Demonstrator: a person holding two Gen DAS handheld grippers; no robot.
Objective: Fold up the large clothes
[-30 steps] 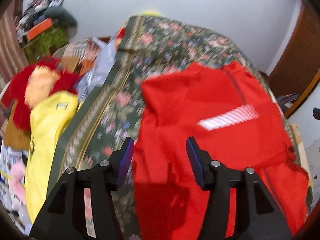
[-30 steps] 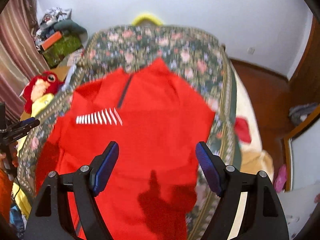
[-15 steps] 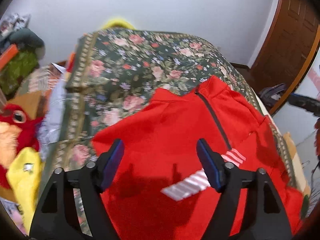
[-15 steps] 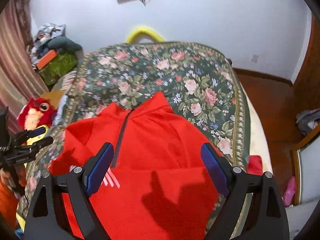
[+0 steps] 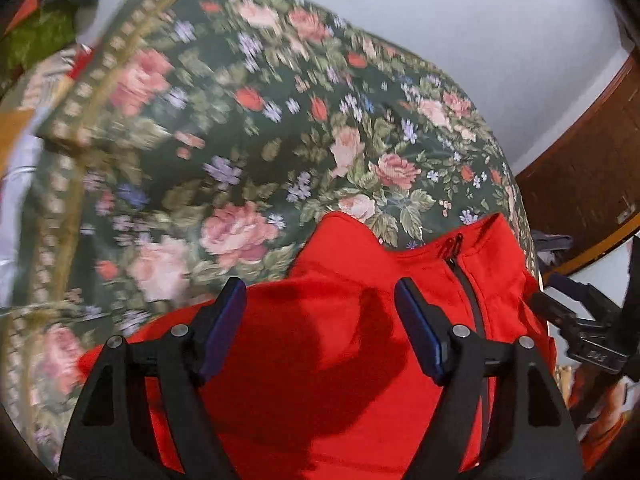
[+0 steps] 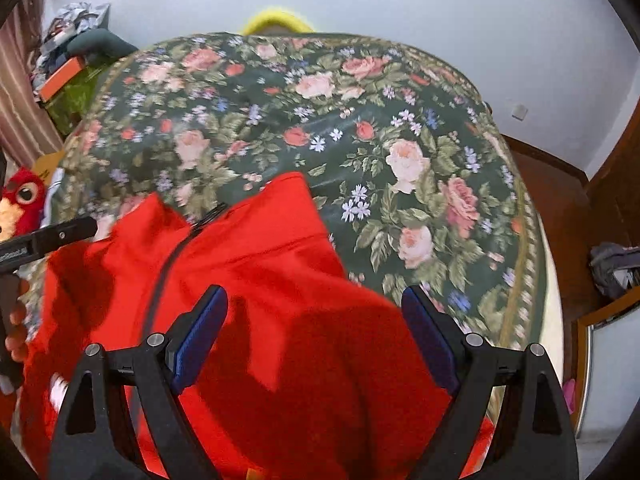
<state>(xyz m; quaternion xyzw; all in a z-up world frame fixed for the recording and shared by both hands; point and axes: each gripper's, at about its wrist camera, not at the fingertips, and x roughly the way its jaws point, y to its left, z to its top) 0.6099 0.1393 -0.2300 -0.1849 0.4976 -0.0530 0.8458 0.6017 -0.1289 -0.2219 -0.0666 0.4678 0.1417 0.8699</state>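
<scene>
Both cameras have closed in on the collar since half a second ago; white chest stripes now out of the left view.

Left wrist: left gripper fingers spread wide, empty, above red jacket. Jacket flat on floral bedspread, collar pointing away, zipper running near-to-far along its long axis.

Right wrist: right gripper also wide apart, gripping nothing, over the jacket's right half. Red plush toy far left.

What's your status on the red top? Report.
Left gripper open, right gripper open, both empty. Red zip top on the floral bedspread, collar far end. Nothing on it.
</scene>
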